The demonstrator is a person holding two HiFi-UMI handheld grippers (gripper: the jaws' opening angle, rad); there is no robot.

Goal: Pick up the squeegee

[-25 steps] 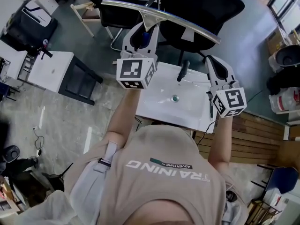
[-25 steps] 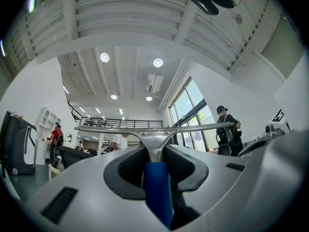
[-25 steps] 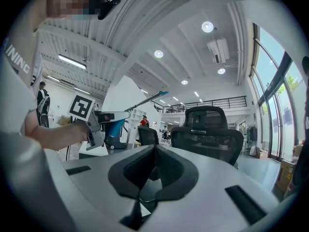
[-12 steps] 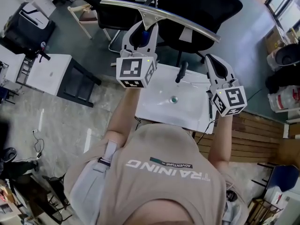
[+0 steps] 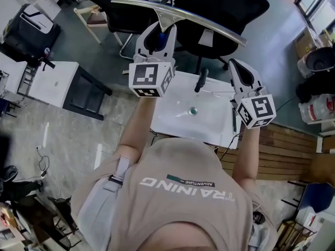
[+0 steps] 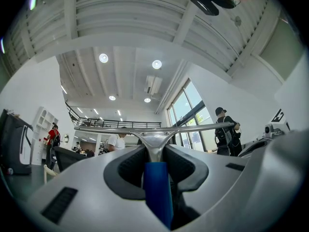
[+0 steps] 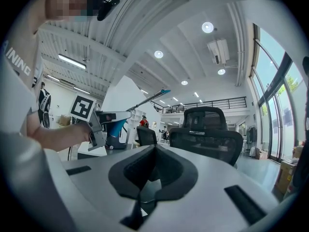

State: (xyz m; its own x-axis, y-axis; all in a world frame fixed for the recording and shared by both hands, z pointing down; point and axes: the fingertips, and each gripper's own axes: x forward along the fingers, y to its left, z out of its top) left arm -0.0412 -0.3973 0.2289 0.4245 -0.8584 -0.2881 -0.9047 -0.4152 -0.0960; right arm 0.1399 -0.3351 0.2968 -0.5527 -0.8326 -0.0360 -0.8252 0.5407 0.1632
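The squeegee has a long metal blade bar and a blue handle. My left gripper is shut on that handle and holds the squeegee up in the air, beyond the far edge of the white table, blade crosswise. In the left gripper view the blade runs level just past the left gripper's tips. My right gripper hovers over the table's right side, its jaws together with nothing between them. From the right gripper view, the left gripper and the squeegee show at the left.
On the table lie a black-handled tool and a small round thing. Black office chairs stand beyond the table. A white cabinet stands at the left, wooden slats at the right.
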